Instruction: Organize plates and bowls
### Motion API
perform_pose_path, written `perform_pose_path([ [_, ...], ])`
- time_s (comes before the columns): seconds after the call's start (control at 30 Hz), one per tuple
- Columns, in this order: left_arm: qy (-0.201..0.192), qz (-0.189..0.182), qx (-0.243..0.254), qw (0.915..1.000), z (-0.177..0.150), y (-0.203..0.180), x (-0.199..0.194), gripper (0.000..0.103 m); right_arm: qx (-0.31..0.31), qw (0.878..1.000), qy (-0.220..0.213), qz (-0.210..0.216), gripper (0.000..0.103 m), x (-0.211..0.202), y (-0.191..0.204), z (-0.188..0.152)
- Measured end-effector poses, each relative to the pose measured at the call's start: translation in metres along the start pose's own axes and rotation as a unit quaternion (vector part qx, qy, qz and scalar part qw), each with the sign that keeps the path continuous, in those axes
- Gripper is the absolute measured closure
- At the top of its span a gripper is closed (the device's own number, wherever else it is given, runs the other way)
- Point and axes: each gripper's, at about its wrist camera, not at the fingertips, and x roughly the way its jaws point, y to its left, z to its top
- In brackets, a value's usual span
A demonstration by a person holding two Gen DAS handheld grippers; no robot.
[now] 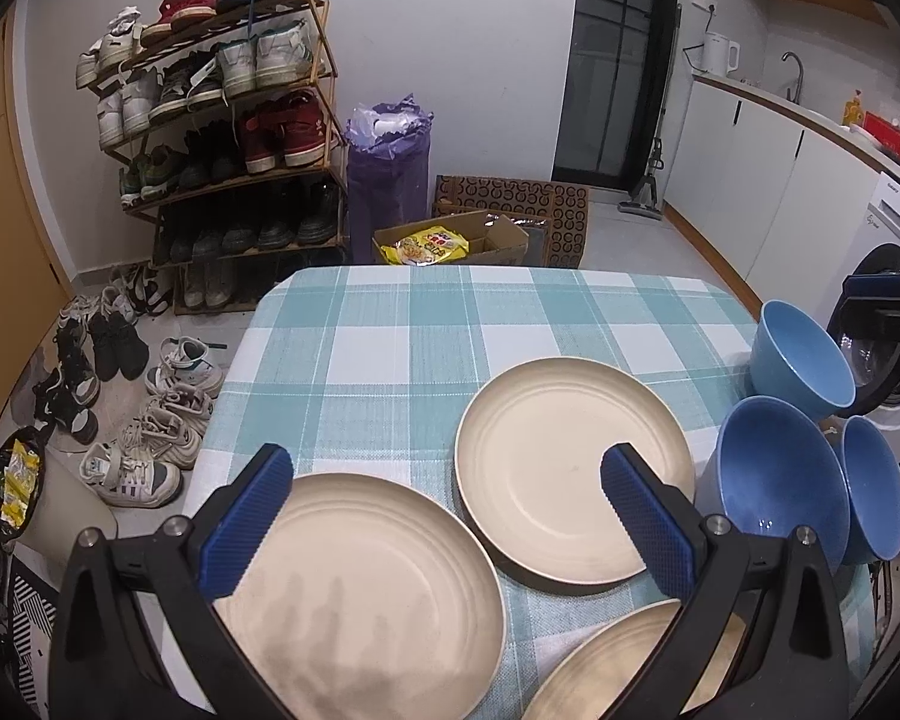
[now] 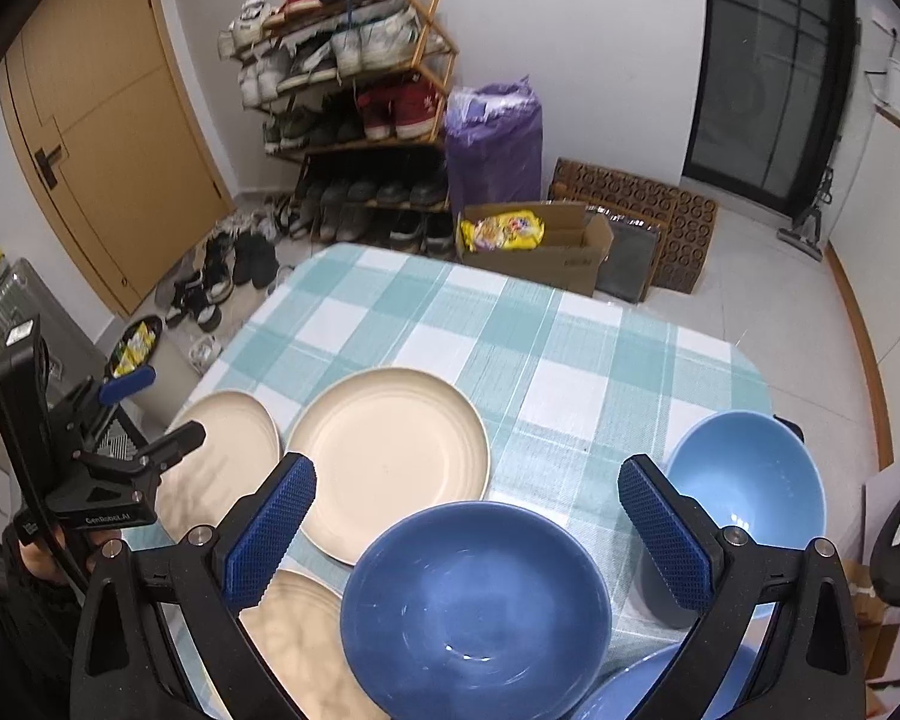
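While seemingly empty, both grippers (image 1: 447, 516) (image 2: 468, 528) agape.

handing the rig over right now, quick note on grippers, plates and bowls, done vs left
Left gripper: jaws open, empty, hovering over the cream plates.
Right gripper: jaws open, empty, over the dark blue bowl.
Three cream plates lie separately on the checked tablecloth: near left plate, middle plate, near plate partly hidden.
Three blue bowls sit apart at the table's right side, including the light blue bowl.
Done: nothing stacked yet.
Left: likely stack the plates, then nest the bowls.
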Motion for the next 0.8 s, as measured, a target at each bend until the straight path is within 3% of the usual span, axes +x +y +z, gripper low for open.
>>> perform_pose_path([
  [0.6, 0.045, -0.009, 0.010, 0.9989, -0.005, -0.006, 0.046, 0.000, -0.002, 0.996, 0.089, -0.001, 0.000, 0.087, -0.008, 0.002],
  [0.8, 0.057, -0.009, 0.016, 0.9982, -0.007, -0.009, 0.057, 0.000, -0.003, 0.993, 0.115, -0.001, 0.005, 0.110, -0.010, 0.004],
])
